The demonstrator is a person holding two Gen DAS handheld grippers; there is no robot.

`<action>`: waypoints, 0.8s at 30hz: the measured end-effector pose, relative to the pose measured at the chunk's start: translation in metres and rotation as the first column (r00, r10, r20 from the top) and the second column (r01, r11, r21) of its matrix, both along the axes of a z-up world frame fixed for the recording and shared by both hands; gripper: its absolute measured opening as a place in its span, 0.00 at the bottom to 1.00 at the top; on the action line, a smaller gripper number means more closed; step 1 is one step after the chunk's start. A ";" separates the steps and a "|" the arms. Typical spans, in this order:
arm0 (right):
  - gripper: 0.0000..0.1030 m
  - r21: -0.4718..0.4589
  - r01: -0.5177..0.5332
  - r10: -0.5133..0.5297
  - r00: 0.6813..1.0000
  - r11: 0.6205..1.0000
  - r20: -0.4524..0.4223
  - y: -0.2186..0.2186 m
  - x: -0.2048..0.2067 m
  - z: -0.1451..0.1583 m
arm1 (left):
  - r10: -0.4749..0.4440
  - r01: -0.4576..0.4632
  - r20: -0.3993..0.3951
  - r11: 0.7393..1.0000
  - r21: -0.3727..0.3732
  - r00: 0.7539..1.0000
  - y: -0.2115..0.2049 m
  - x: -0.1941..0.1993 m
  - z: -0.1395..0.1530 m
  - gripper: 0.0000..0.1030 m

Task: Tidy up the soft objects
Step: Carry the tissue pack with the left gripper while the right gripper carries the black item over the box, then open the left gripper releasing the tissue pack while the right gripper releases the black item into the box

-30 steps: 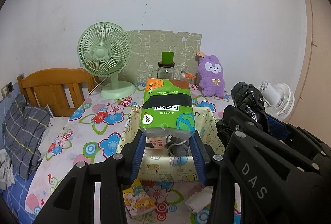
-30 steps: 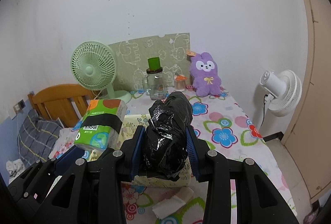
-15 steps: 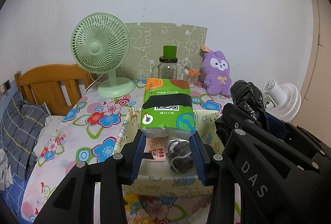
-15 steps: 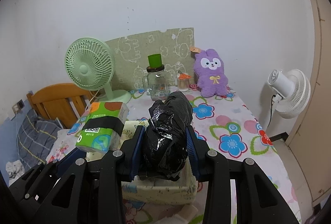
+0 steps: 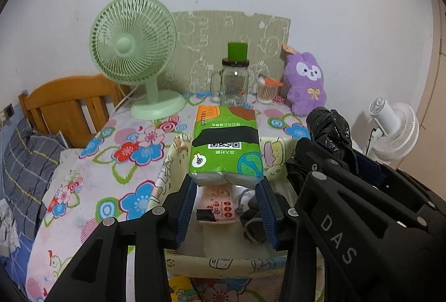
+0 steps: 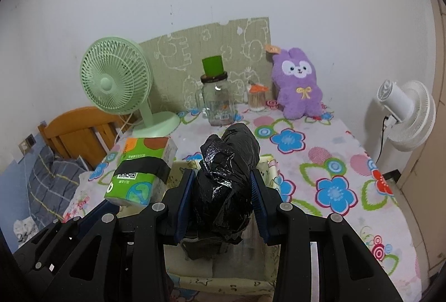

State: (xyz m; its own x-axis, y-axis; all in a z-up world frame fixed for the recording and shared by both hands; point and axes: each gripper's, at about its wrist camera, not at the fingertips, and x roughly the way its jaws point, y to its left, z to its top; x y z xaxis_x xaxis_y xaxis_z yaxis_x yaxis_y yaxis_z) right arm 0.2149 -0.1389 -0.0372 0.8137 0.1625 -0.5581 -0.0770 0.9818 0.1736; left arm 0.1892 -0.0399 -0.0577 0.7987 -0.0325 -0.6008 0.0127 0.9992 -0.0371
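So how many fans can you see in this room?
2. A green fan stands on the flowered table at its back left, near the wall. A white fan stands off the table to the right. Others may be out of view.

A: What do we see at the back of the desk [image 5: 133, 185]?
B: Fan [image 5: 133, 51] left, jar [image 5: 234, 84] middle, plush rabbit [image 5: 305, 84] right.
A: And nearer us?
B: The fabric bin [image 5: 172, 160], with a packet [image 5: 217, 204] inside
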 end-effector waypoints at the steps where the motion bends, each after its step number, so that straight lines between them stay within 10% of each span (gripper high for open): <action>1: 0.42 -0.002 -0.002 0.002 1.000 1.000 -0.007 0.001 0.002 -0.003 | -0.002 0.002 -0.008 1.000 -0.003 1.000 0.000 0.001 -0.002 0.45; 24: 0.45 0.021 -0.090 0.092 0.994 0.996 -0.063 0.022 0.023 -0.026 | 0.001 0.001 -0.080 1.000 0.026 0.997 0.012 0.011 -0.023 0.77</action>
